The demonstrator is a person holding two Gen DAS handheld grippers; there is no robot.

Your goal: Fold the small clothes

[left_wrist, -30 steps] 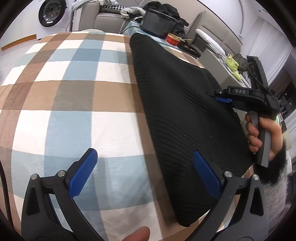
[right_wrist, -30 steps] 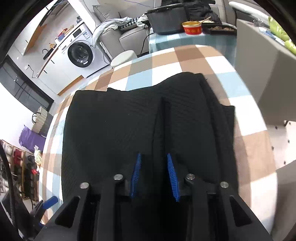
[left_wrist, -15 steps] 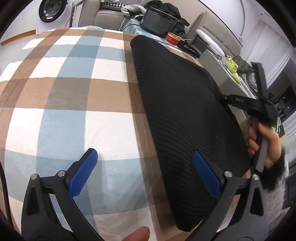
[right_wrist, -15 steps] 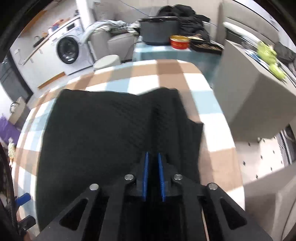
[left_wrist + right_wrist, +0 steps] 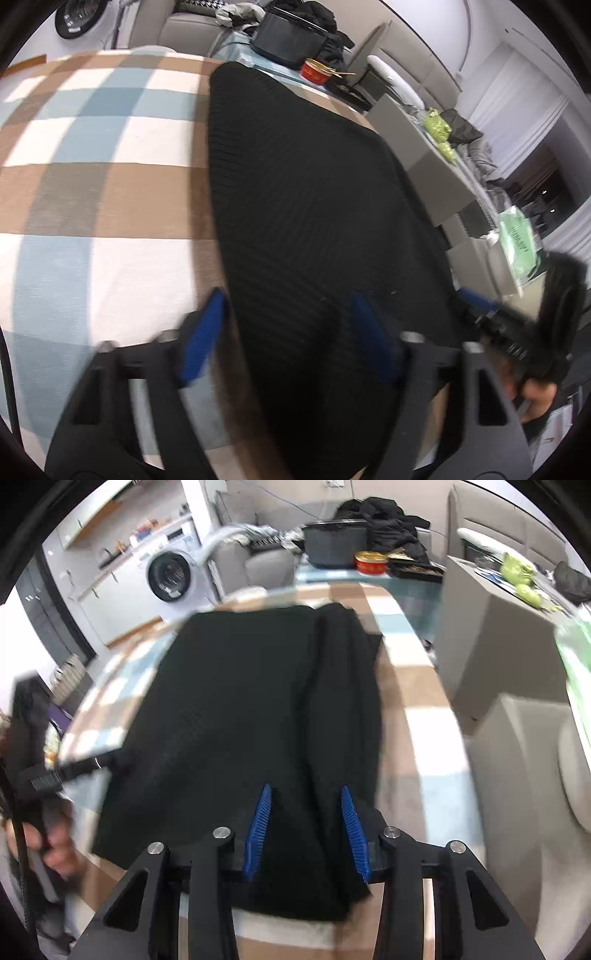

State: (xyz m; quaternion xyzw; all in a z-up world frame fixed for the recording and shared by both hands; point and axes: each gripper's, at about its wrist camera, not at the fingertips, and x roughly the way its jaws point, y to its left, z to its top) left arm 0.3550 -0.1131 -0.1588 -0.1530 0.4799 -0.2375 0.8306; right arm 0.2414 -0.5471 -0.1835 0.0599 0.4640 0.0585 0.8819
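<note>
Left wrist view, left gripper (image 5: 286, 332): jaws partway apart and just closing in; blue pads astride the garment's near left edge, one over the cloth, one over the knit; whether they pinch it cannot be told through the blur.
Right wrist view, right gripper (image 5: 304, 830): jaws partway apart, just opening; blue pads stand over the garment's near end, nothing clamped between them.
Garment (image 5: 314, 221): black ribbed knit, lying flat and lengthwise on the cloth, a raised fold running along its right side.
Cloth (image 5: 92, 177): brown, blue and white check, spread under the garment, bare to its left.
Beyond the garment: red tin (image 5: 370, 562) and dark pot (image 5: 334, 544) past its far end; washing machine (image 5: 170, 576) to the far left.
</note>
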